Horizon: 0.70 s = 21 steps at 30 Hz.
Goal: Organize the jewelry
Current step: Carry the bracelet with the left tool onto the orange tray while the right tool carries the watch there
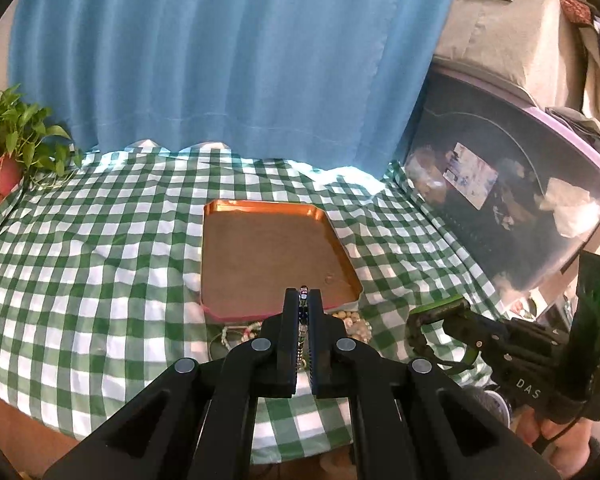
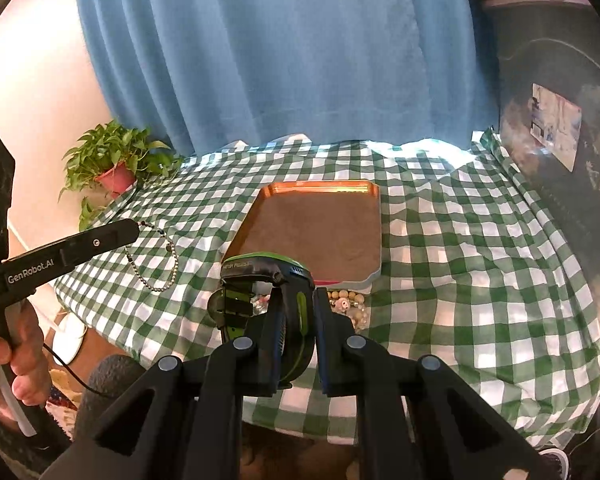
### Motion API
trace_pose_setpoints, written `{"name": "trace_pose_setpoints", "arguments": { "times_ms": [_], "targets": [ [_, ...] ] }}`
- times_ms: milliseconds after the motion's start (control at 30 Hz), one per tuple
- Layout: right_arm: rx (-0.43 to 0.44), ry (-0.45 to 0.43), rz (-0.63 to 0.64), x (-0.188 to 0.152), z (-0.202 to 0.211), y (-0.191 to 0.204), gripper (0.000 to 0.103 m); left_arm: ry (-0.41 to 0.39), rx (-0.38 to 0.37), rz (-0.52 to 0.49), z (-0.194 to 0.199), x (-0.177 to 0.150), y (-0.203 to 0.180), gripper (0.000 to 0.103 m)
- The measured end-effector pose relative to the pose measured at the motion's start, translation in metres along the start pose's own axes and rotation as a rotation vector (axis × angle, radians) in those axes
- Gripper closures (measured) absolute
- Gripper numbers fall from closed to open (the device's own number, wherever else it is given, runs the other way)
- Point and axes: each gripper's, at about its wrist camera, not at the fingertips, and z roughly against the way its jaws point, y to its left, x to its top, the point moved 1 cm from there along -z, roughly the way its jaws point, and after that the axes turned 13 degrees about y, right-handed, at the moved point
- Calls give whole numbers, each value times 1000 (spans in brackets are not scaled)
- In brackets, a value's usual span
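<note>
An orange tray (image 1: 220, 236) lies on the green checked cloth; it also shows in the right wrist view (image 2: 364, 208). My left gripper (image 1: 303, 294) is shut on a bead chain (image 1: 301, 336), held above the tray's near edge; the chain hangs from it in the right wrist view (image 2: 162, 272). My right gripper (image 2: 296, 294) is shut on a black and green watch (image 2: 260, 276), held just before the tray. The watch also shows in the left wrist view (image 1: 440, 320). A pile of bead bracelets (image 2: 350, 304) lies by the tray's near edge.
A potted plant (image 1: 4, 148) stands at the far left of the table. A large dark plastic bin (image 1: 520, 200) stands at the right. A blue curtain (image 1: 220, 60) hangs behind the table.
</note>
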Motion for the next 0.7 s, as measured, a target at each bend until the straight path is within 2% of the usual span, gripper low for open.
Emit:
{"name": "trace_pose_setpoints", "arguments": {
  "times_ms": [200, 433, 633, 700],
  "targets": [
    [17, 27, -13, 18, -32, -9, 90, 7, 14, -48, -30, 27, -3, 99],
    [32, 57, -25, 48, -74, -24, 90, 15, 8, -50, -75, 65, 3, 99],
    [26, 65, -32, 81, -111, -39, 90, -17, -24, -25, -101, 97, 18, 99],
    [31, 60, -50, 95, -124, -45, 90, -39, -60, -9, -111, 107, 27, 99]
  ]
}}
